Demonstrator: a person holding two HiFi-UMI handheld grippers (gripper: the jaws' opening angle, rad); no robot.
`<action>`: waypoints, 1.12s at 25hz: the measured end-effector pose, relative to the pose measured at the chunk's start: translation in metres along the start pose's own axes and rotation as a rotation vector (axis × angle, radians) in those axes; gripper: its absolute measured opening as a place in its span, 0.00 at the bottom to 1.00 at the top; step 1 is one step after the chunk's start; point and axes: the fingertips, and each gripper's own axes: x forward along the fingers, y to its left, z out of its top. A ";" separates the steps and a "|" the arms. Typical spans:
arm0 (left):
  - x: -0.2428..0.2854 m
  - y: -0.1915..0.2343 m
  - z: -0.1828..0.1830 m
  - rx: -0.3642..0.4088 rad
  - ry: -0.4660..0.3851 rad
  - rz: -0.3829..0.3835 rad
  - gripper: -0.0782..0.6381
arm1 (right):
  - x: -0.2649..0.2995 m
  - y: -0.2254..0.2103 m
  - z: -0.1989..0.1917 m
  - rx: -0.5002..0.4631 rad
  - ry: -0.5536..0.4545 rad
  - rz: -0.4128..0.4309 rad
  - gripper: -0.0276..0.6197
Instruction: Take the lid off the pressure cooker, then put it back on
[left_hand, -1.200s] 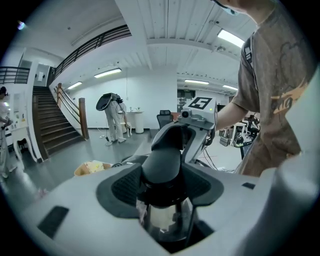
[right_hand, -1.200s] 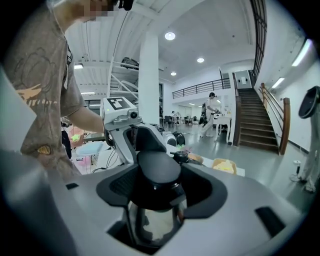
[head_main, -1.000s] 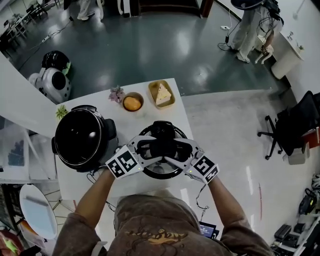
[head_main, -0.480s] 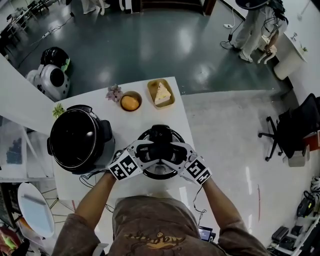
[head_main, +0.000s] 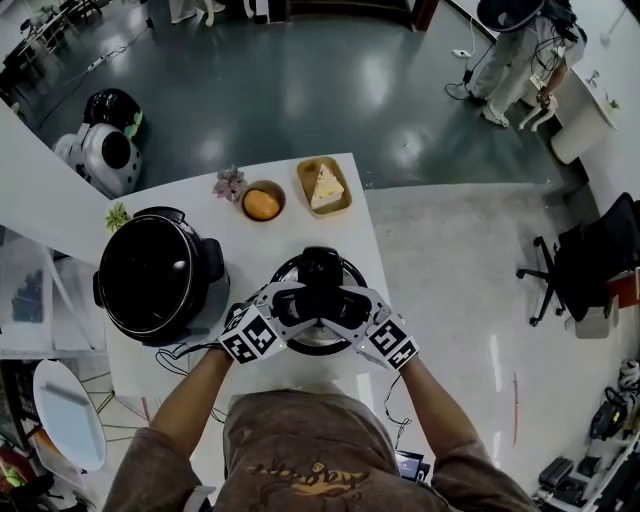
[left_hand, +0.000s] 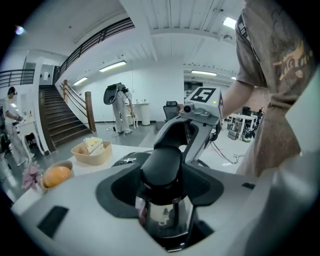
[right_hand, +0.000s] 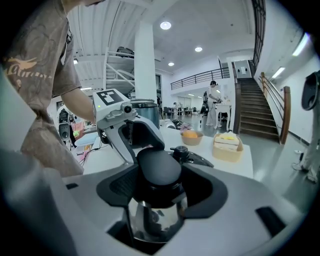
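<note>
The pressure cooker (head_main: 155, 275) stands open at the left of the white table (head_main: 262, 250), its dark pot empty. Its round black lid (head_main: 320, 346) is to the right of it, low over the table; whether it rests there I cannot tell. Both grippers hold the lid's black knob (left_hand: 162, 167) from opposite sides. My left gripper (head_main: 300, 304) comes in from the left and my right gripper (head_main: 346, 304) from the right. In the right gripper view the knob (right_hand: 159, 170) sits pressed between the black pads, above a shiny metal stem (right_hand: 154, 216).
At the table's far end are a bowl with an orange (head_main: 264, 203), a yellow tray with a slice of cake (head_main: 325, 187) and a small flower (head_main: 230, 184). The table's right edge runs close beside the lid. A cable (head_main: 185, 355) lies near the front edge.
Both grippers have come down with the lid between them, toward the tabletop. The cooker has not moved.
</note>
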 end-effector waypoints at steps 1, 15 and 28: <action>0.000 0.000 0.000 -0.002 -0.001 0.000 0.47 | 0.000 0.000 0.000 0.001 -0.001 0.000 0.46; -0.038 0.019 0.026 -0.109 -0.099 0.147 0.51 | -0.032 -0.017 0.025 0.094 -0.101 -0.113 0.46; -0.086 0.018 0.052 -0.158 -0.183 0.225 0.51 | -0.083 -0.015 0.054 0.124 -0.189 -0.178 0.46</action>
